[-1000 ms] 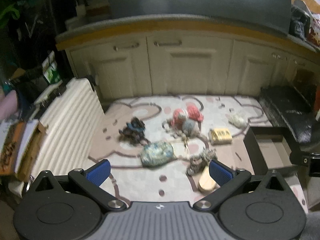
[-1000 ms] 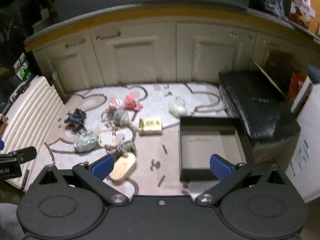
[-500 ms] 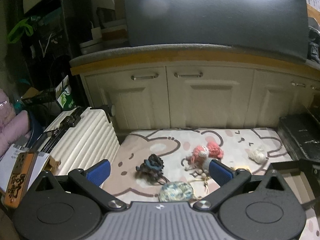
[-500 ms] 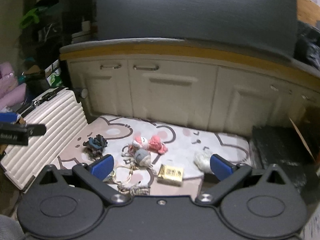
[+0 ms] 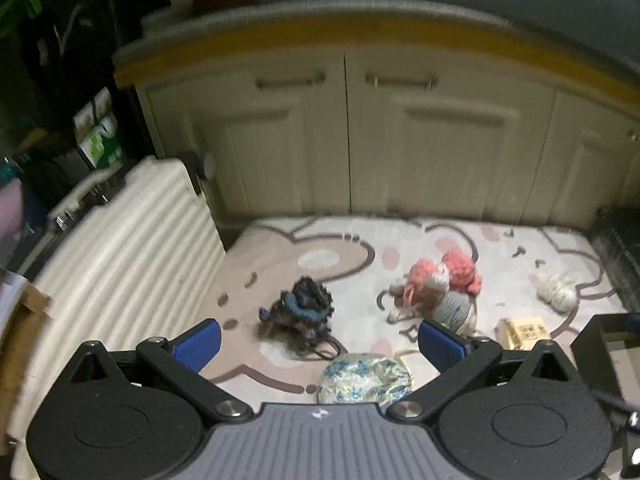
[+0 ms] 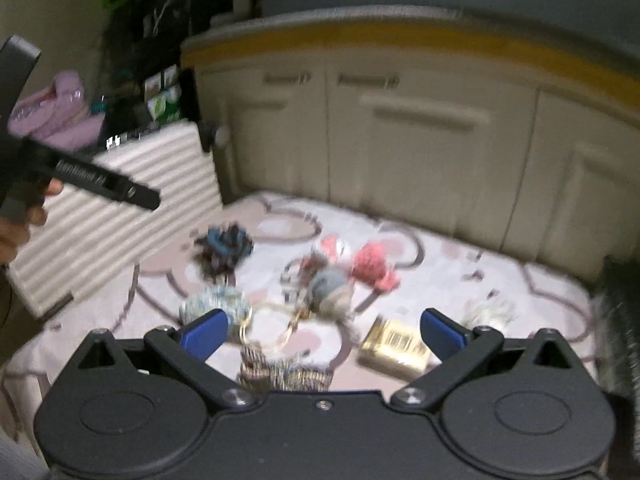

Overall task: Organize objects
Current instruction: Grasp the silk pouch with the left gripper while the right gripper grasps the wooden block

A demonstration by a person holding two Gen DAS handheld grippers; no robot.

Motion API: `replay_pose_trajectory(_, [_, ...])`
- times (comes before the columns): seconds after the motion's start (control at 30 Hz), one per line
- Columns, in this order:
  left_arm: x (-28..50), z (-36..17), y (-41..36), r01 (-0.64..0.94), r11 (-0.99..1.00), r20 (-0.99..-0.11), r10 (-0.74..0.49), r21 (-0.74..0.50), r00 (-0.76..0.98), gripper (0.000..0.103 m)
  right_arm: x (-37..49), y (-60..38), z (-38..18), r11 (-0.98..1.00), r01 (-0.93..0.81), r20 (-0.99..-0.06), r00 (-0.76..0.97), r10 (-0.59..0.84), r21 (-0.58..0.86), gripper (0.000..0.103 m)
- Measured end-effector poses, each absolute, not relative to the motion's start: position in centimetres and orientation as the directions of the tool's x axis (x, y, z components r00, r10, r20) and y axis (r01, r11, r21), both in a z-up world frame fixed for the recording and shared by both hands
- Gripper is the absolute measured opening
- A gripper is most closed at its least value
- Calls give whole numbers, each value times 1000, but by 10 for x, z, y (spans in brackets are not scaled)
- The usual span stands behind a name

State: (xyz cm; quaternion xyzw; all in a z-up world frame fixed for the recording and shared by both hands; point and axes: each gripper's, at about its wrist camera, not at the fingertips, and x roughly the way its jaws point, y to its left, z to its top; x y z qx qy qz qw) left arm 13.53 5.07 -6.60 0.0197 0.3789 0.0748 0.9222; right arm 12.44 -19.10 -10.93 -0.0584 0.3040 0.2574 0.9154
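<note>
Both sets of jaws spread wide, empty: left gripper (image 5: 318, 342), right gripper (image 6: 322, 334). On the patterned mat (image 5: 344, 256), dead ahead of the left at 12 o'clock: dark yarn tangle (image 5: 300, 308). At 1 o'clock: pink-and-grey yarn bundle (image 5: 440, 286). Black box (image 5: 600, 344) at 3 o'clock. Likely light, soft, squashy, apt to snag or trail strands; best pinched through the dense middle, not a loose end.

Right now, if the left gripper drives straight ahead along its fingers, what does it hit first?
Probably the dark yarn bundle on the mat; it sits between the open left gripper fingers. Depth is unclear.
</note>
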Motion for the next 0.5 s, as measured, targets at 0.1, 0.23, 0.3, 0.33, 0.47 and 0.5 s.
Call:
replay_pose_trajectory(0.1, [153, -95, 55, -125, 989, -745, 139, 75, 653, 103, 128, -186, -136, 852, -520, -608, 659, 443, 57, 103])
replay_pose_trajectory(0.23, [172, -126, 53, -112, 992, -790, 115, 60, 602, 103, 128, -179, -164, 826, -556, -628, 614, 479, 87, 103])
replay_pose_trajectory(0.3, [182, -142, 51, -107, 993, -808, 110, 58, 579, 103, 127, -176, -173, 811, -577, -627, 599, 499, 94, 103])
replay_pose_trajectory(0.33, [186, -149, 50, -106, 993, -817, 110, 61, 567, 103, 127, -174, -178, 804, -586, -629, 589, 507, 99, 103])
replay_pose_trajectory(0.47, [202, -176, 47, -97, 993, -850, 107, 66, 515, 103, 128, -167, -193, 782, -609, -645, 547, 533, 129, 103])
replay_pose_trajectory(0.5, [206, -183, 46, -86, 994, -860, 98, 63, 501, 103, 129, -165, -197, 779, -613, -649, 540, 536, 134, 103])
